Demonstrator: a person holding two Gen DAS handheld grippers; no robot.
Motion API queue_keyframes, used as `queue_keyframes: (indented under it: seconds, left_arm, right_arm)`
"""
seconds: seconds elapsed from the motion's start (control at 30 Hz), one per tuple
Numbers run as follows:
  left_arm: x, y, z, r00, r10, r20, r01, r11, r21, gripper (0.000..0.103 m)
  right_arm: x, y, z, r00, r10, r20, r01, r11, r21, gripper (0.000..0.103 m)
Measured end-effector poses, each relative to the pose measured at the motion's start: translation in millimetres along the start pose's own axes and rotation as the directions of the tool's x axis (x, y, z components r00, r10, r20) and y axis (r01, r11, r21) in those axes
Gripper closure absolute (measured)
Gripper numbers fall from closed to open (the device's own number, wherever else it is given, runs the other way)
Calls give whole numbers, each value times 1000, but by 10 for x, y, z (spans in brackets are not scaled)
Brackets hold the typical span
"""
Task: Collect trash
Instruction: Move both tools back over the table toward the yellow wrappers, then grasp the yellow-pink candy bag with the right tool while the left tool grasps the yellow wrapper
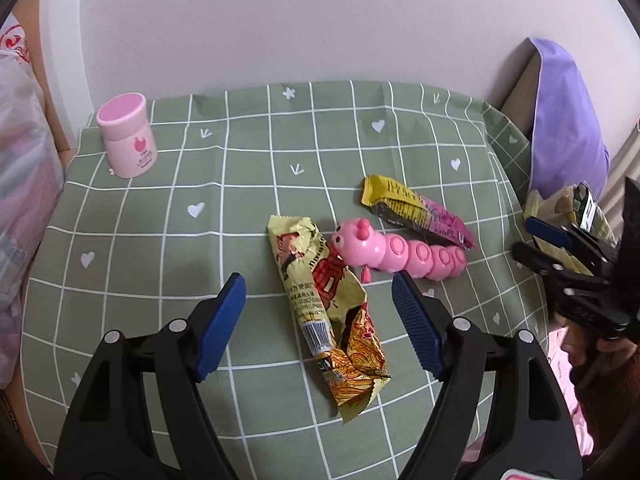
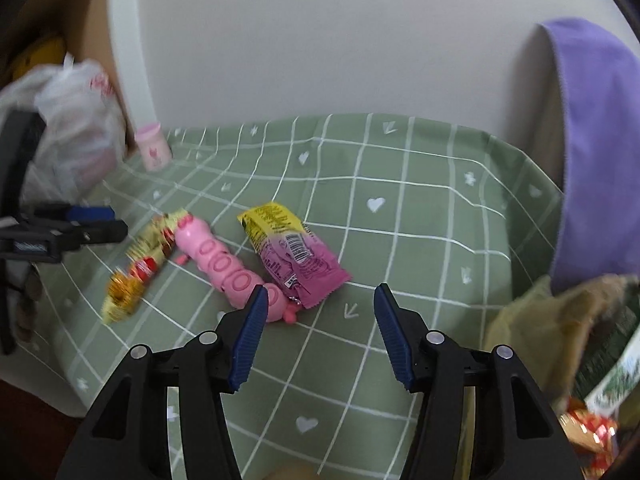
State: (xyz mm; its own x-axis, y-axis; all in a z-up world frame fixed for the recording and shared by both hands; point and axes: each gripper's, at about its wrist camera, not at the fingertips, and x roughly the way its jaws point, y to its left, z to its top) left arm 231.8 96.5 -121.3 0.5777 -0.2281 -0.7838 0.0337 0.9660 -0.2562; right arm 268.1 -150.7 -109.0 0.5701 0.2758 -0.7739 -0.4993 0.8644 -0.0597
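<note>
I see three things mid-tablecloth (image 1: 168, 216): noodle wrapper (image 1: 328, 308) left, toy caterpillar (image 1: 400, 256) touching its right edge, snack wrapper (image 1: 416, 212) just behind the toy. Jar (image 1: 128, 140) stands far back-left near the wall. Plastic bag (image 1: 20, 200) lies off the left edge, cloth (image 1: 564, 120) draped off the back-right corner.

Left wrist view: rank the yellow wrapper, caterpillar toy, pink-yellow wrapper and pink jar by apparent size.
1. Yellow wrapper, though it lies nearest the camera.
2. Caterpillar toy and pink-yellow wrapper: too alike to rank.
3. Pink jar, farthest away, so unsure.
</note>
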Motion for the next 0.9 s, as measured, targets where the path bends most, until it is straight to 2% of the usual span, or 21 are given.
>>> queue_keyframes:
  seconds: [0.1, 0.2, 0.3, 0.37, 0.47, 0.53, 0.57, 0.63, 0.73, 0.8, 0.9]
  left_arm:
    - [48, 3, -19, 1000, -3, -17, 2, 1000, -8, 31]
    - [138, -26, -37, 999, -12, -49, 11, 1000, -3, 31]
    - [211, -120, -62, 998, -15, -64, 16, 1000, 19, 31]
    - [274, -198, -90, 997, 7, -74, -3, 998, 56, 31]
    - [357, -223, -126, 993, 64, -101, -53, 993, 105, 31]
    - [379, -125, -135, 991, 66, -118, -57, 995, 79, 31]
    - [378, -45, -138, 990, 74, -122, -67, 996, 56, 31]
    - [350, 94, -134, 988, 107, -115, -104, 994, 25, 31]
    - [263, 307, -119, 986, 131, -100, -135, 990, -32, 31]
    - [199, 411, -109, 988, 118, -95, -124, 991, -57, 31]
    - [113, 495, -133, 995, 39, -93, -48, 994, -94, 31]
  right_arm:
    - [162, -1, 35, 1000, -7, 11, 7, 1000, -17, 51]
    - [349, -177, 106, 998, 68, 6, -68, 995, 76, 51]
    - [553, -318, 107, 993, 109, -42, -101, 983, 154, 51]
    - [646, -307, 49, 989, 128, -80, -114, 979, 168, 51]
    - [598, -190, -52, 977, 195, -91, -177, 969, 171, 51]
    - [506, -89, -93, 954, 285, -96, -266, 948, 174, 51]
    - [454, -52, -95, 949, 301, -88, -284, 944, 166, 51]
    - [327, 14, -49, 957, 286, -51, -279, 954, 113, 51]
    - [293, 40, 80, 979, 202, -7, -202, 979, 34, 51]
    - [407, 23, 139, 979, 204, -15, -204, 979, 14, 51]
    - [691, 4, 189, 982, 186, -34, -186, 982, -11, 51]
